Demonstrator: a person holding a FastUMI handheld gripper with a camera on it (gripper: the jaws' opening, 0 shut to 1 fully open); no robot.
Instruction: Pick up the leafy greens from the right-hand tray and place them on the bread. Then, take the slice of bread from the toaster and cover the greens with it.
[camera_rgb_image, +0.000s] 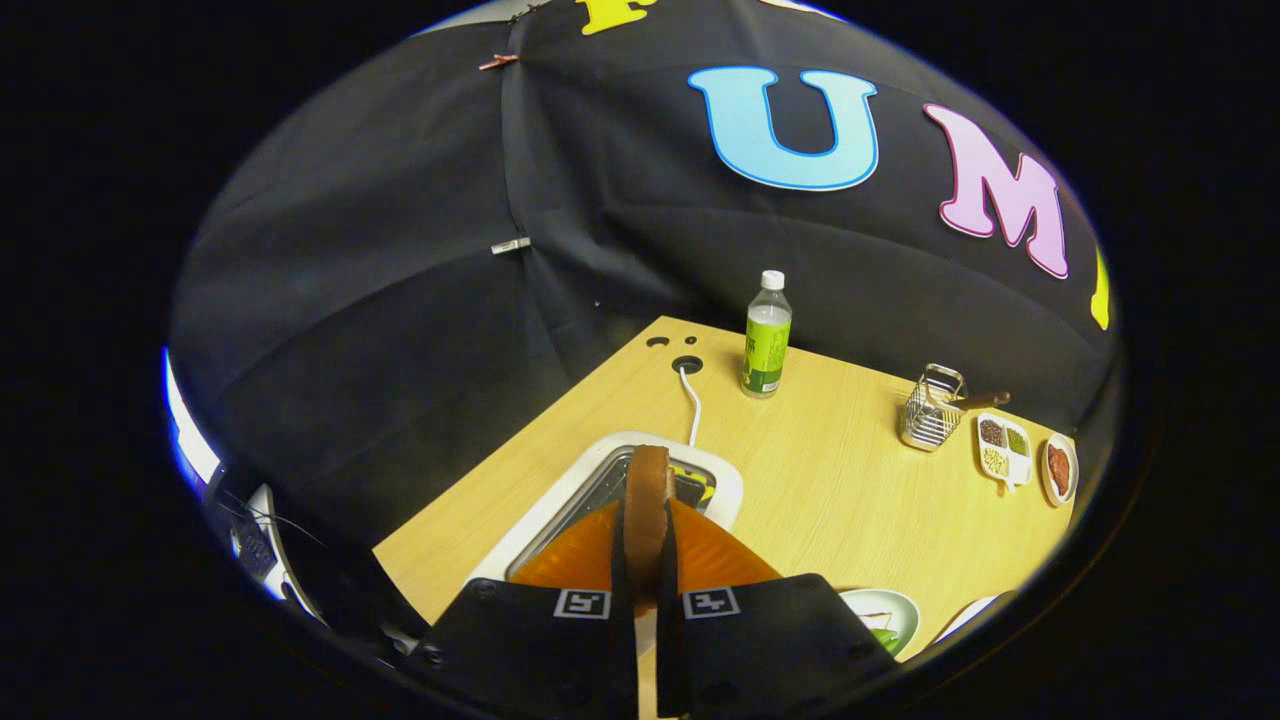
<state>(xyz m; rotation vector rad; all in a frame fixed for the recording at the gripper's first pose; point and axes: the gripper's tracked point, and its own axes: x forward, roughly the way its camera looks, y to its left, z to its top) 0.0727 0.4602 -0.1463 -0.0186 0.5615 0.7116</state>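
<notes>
Gripping browned bread slice (647, 510), tool (647, 560) closed.

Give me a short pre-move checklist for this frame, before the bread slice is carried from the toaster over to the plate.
1. Grip on the bread slice: both fingers of the gripper press its faces, slice on edge between them. Ok.
2. Slice clear of the toaster: its lower edge is hidden behind the fingers. Cannot tell.
3. Toaster cord: runs away to the table hole, off the path. Ok.
4. Plate as target: seen beside the gripper, with something green on it. Ok.
5. Greens lying flat on the lower bread: mostly hidden by the gripper body. Cannot tell.
6. Bottle and wire basket: far beyond the fingers, away from the plate. Ok.
</notes>
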